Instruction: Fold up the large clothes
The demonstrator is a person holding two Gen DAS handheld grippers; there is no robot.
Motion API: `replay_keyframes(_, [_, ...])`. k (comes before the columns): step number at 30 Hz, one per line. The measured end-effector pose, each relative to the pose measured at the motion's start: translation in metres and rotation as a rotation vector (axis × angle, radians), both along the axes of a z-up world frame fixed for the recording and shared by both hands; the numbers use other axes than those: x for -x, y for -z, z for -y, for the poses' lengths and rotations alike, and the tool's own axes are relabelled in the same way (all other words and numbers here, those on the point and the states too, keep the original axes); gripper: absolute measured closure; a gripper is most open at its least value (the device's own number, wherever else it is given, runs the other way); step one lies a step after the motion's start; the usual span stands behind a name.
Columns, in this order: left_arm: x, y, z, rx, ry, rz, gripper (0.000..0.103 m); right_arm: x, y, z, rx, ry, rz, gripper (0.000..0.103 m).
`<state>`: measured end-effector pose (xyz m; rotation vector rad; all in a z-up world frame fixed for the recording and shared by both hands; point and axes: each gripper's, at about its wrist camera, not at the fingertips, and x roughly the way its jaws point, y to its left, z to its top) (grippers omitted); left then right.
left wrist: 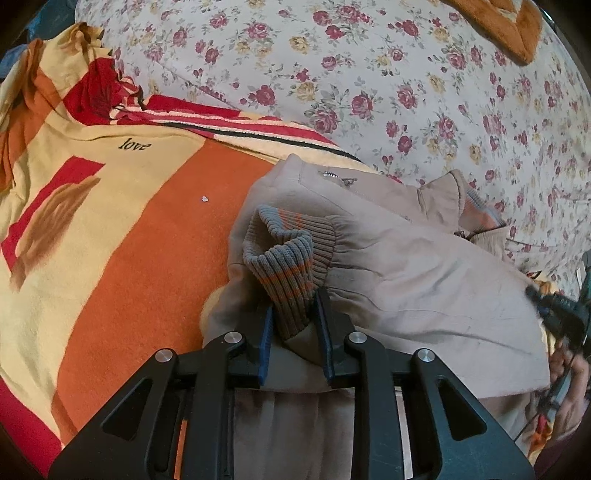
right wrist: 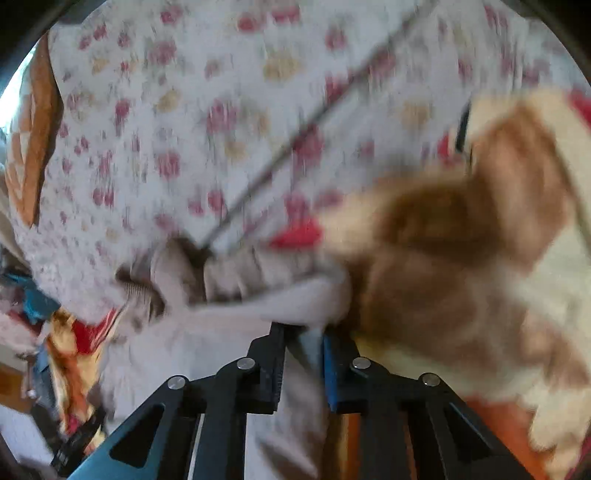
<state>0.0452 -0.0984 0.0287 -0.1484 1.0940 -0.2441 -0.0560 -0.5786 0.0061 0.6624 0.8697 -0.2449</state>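
Note:
A beige jacket with a zip pull lies bunched on a bed. My left gripper is shut on the sleeve's ribbed grey-and-orange cuff, which stands up between the blue pads. In the blurred right wrist view, my right gripper is shut on a fold of the same beige jacket. The cloth runs down between its fingers and bunches just beyond the tips.
Under the jacket lies an orange, yellow and red blanket printed with "love", also seen in the right wrist view. A rose-patterned sheet covers the bed beyond. An orange plush item sits at the far corner.

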Motion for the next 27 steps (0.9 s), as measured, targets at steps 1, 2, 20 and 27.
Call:
replay_keyframes(1, [-0.001,0.001,0.0,-0.001,0.0,-0.003,0.08,-0.002,-0.001,0.001,0.008,0.011,-0.011,0.092])
replay_keyframes(2, [-0.002,0.001,0.001,-0.001,0.0,-0.007,0.08,-0.003,0.002,0.001,-0.014,0.013,-0.034,0.092])
replay_keyframes(20, [0.025,0.001,0.017,-0.147,0.034,0.102,0.055,0.091,-0.011,-0.095,0.164,-0.235,-0.092,0.086])
replay_keyframes(27, [0.026,0.005,0.021,-0.159,0.065,0.101,0.049,0.094,-0.001,-0.096,0.249,-0.205,-0.156,0.088])
